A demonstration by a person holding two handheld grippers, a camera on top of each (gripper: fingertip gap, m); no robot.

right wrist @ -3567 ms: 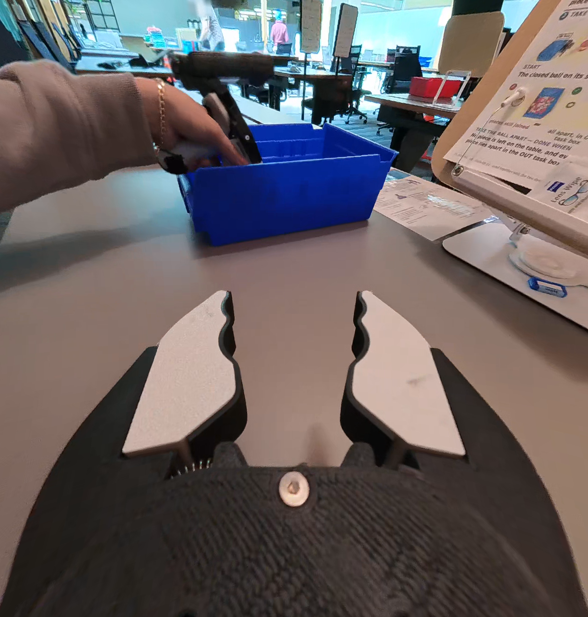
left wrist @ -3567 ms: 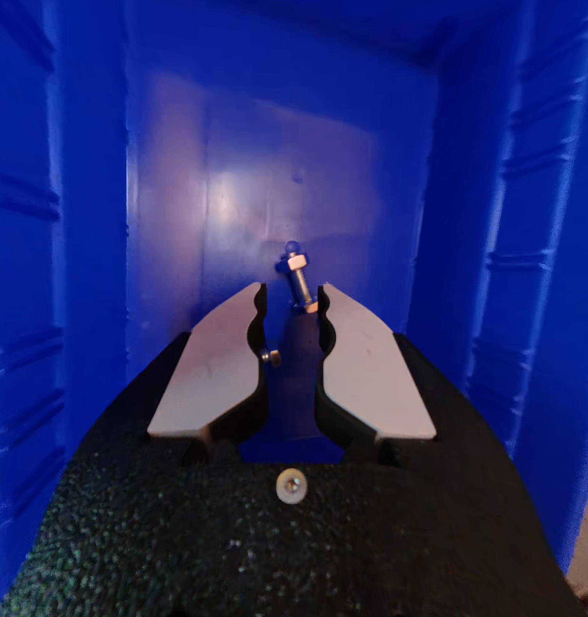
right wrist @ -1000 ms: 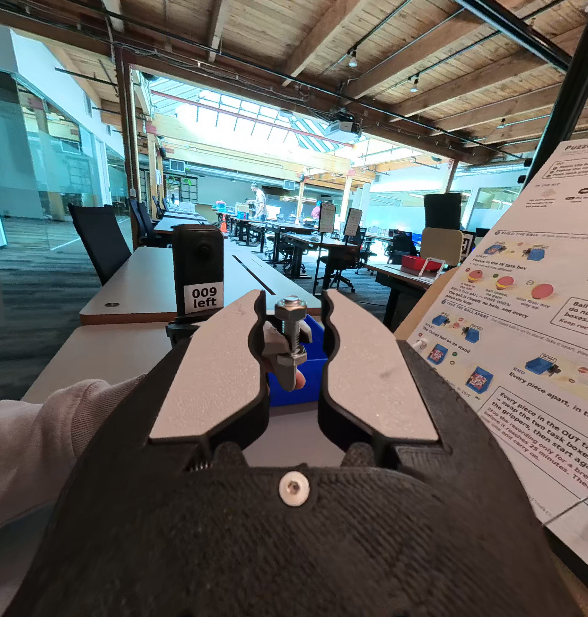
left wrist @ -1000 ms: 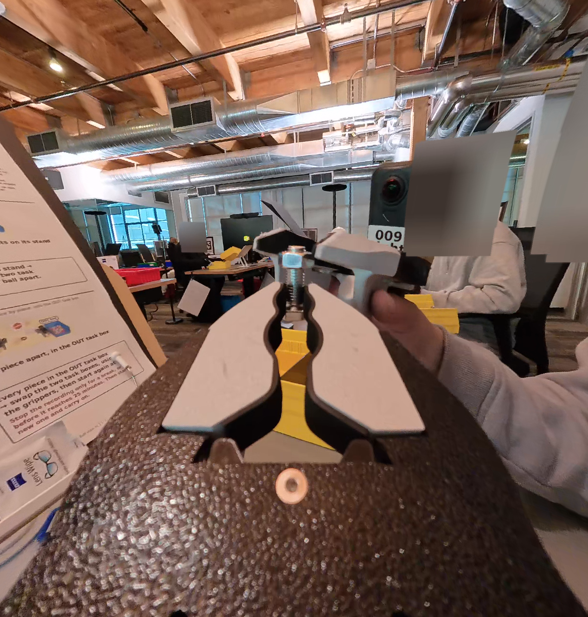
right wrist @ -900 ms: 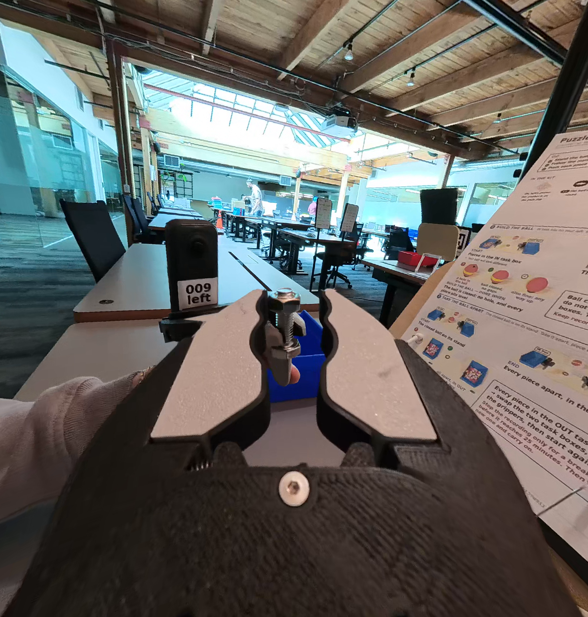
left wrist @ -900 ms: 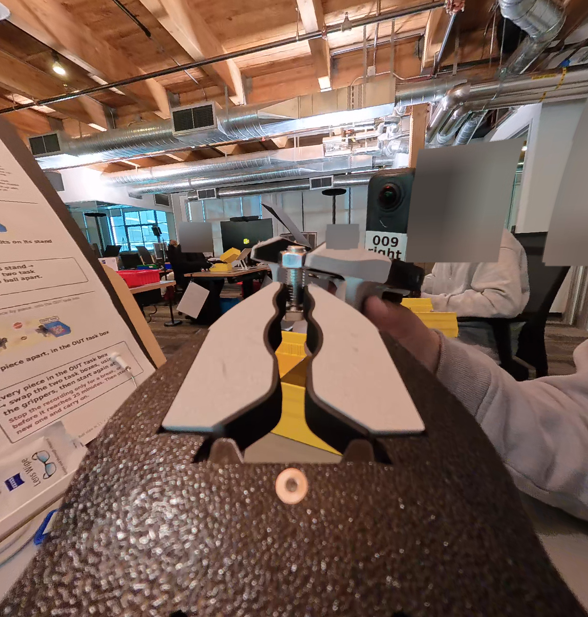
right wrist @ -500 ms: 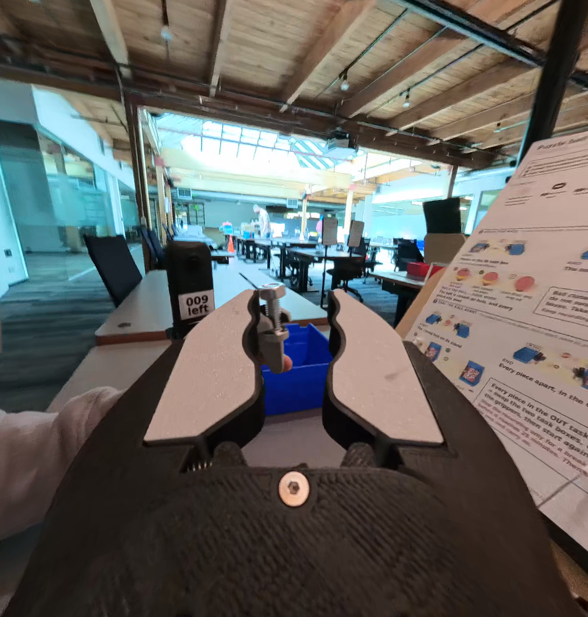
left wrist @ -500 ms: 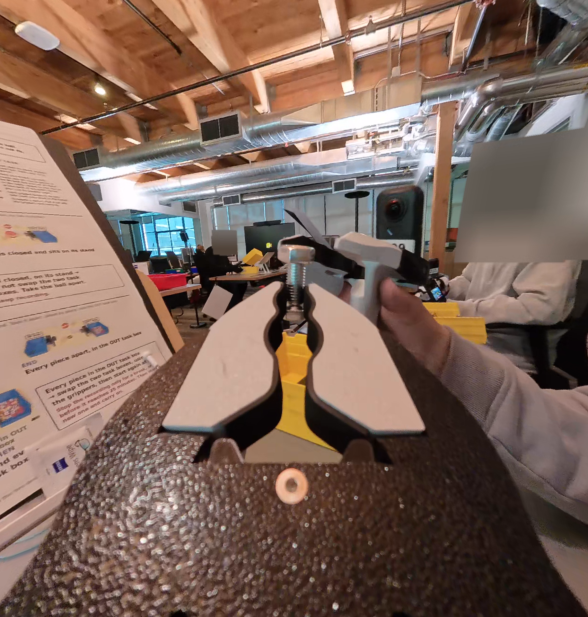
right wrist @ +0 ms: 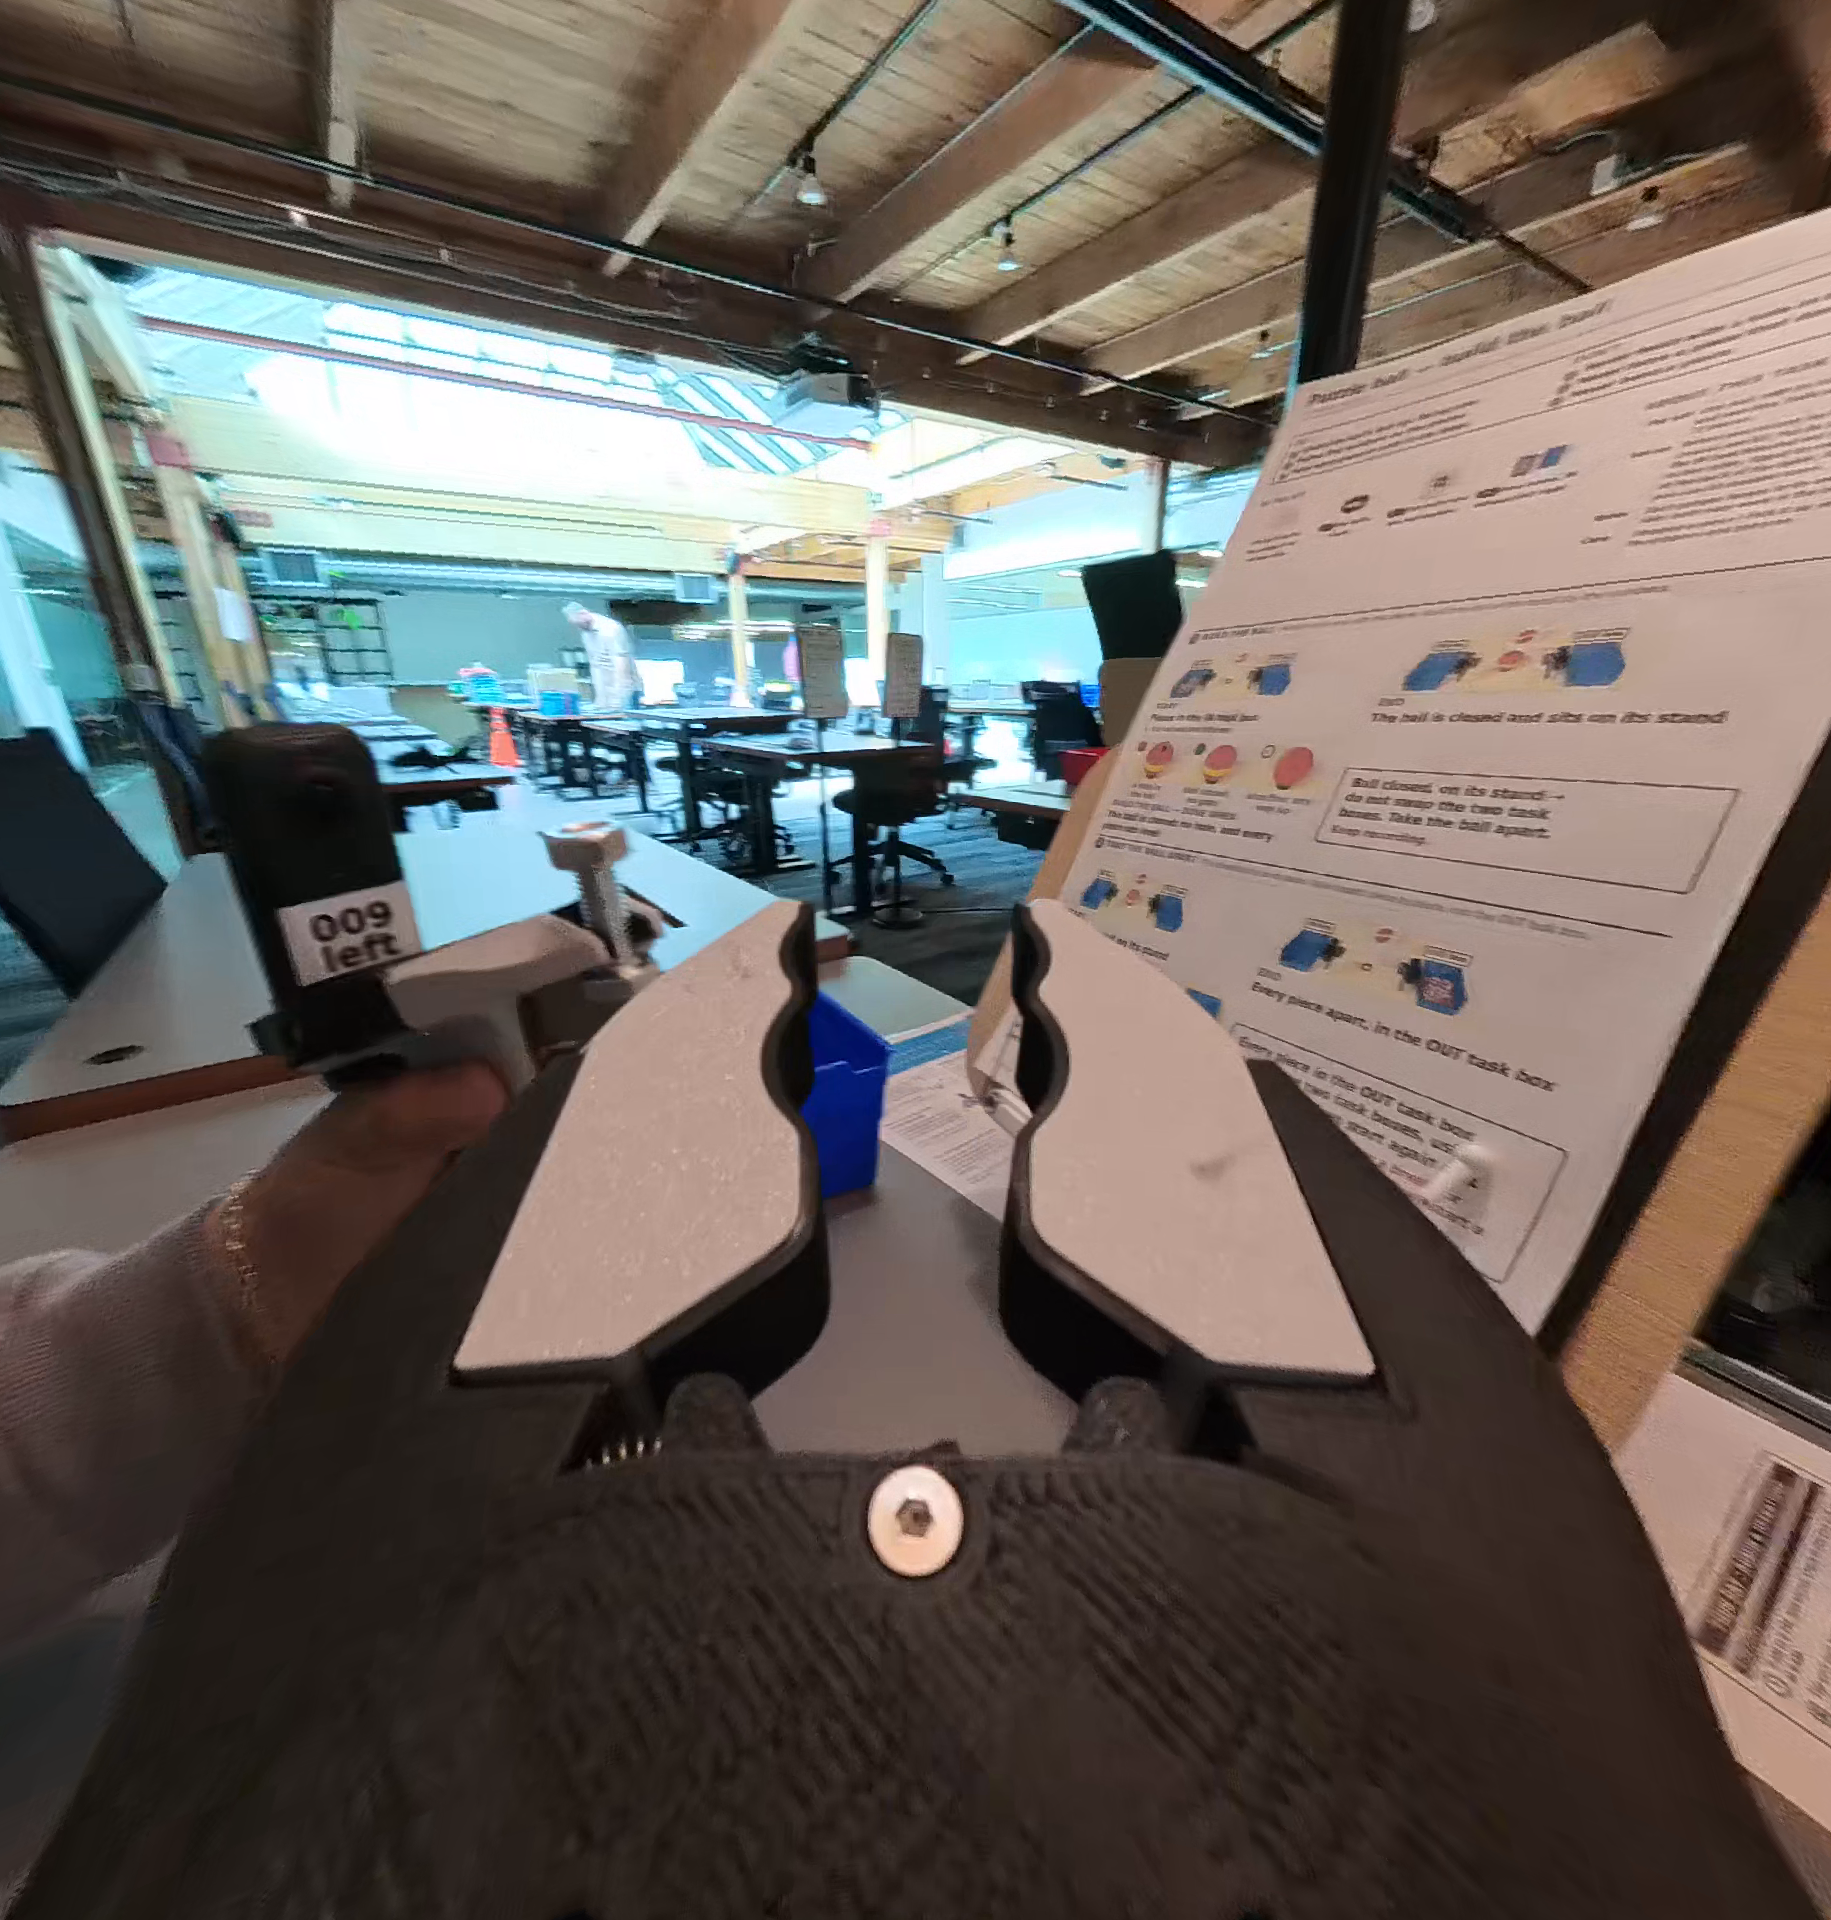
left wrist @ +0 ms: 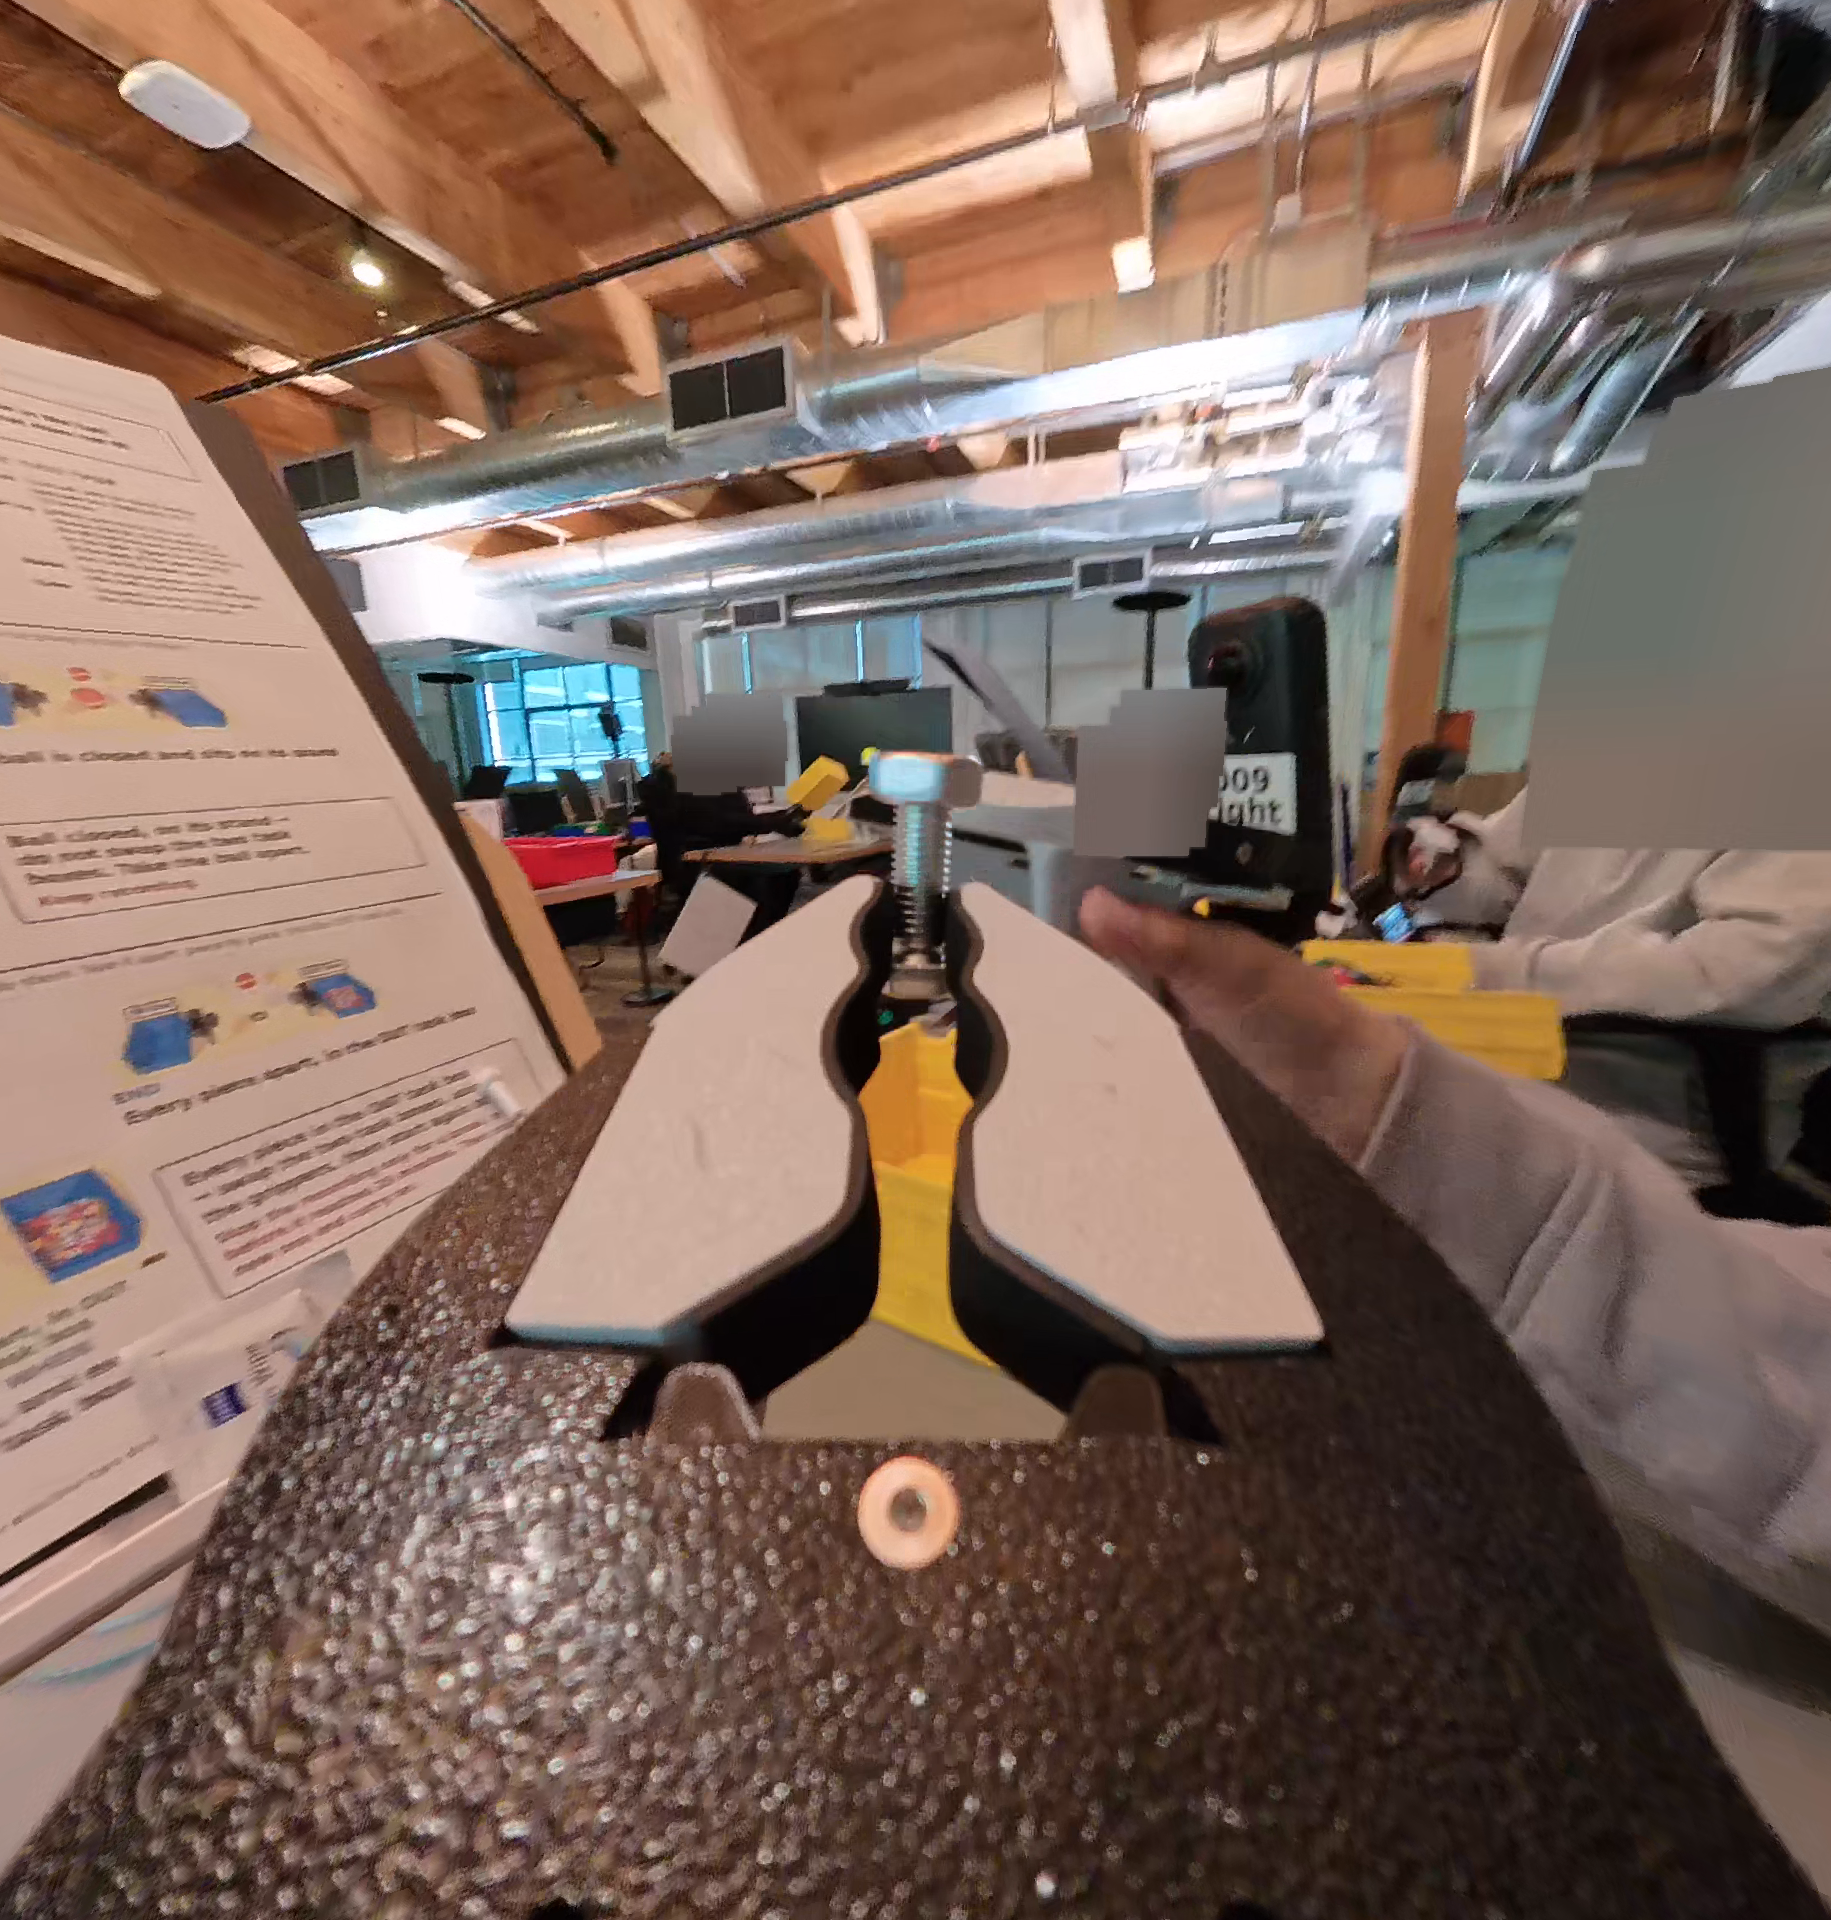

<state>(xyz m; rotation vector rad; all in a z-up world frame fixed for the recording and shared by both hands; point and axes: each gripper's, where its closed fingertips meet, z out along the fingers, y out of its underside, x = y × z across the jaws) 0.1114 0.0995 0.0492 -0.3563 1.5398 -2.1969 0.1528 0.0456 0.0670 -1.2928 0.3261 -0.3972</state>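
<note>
My left gripper (left wrist: 916, 899) is shut on a steel bolt (left wrist: 921, 831). The bolt stands upright, its hex head above the fingertips and a nut low on the thread between the pads. The right wrist view shows the same bolt (right wrist: 594, 894) clamped in the left gripper (right wrist: 604, 961), off to the left. My right gripper (right wrist: 913, 935) is open and empty, to the right of the bolt and apart from it. Its camera body (left wrist: 1259, 748) and the hand holding it (left wrist: 1212, 977) show behind the bolt in the left wrist view.
An instruction board stands beside both grippers (left wrist: 163, 935) (right wrist: 1462, 831). A blue bin (right wrist: 838, 1101) sits on the grey table beyond my right fingers. A yellow bin (left wrist: 916, 1143) shows below the left jaws. A seated person in a light top (left wrist: 1669, 935) is at the right.
My right gripper's fingers stood around the top of the bolt; they have come off it and swung away to the right. My left gripper keeps the bolt upright in its grasp.
</note>
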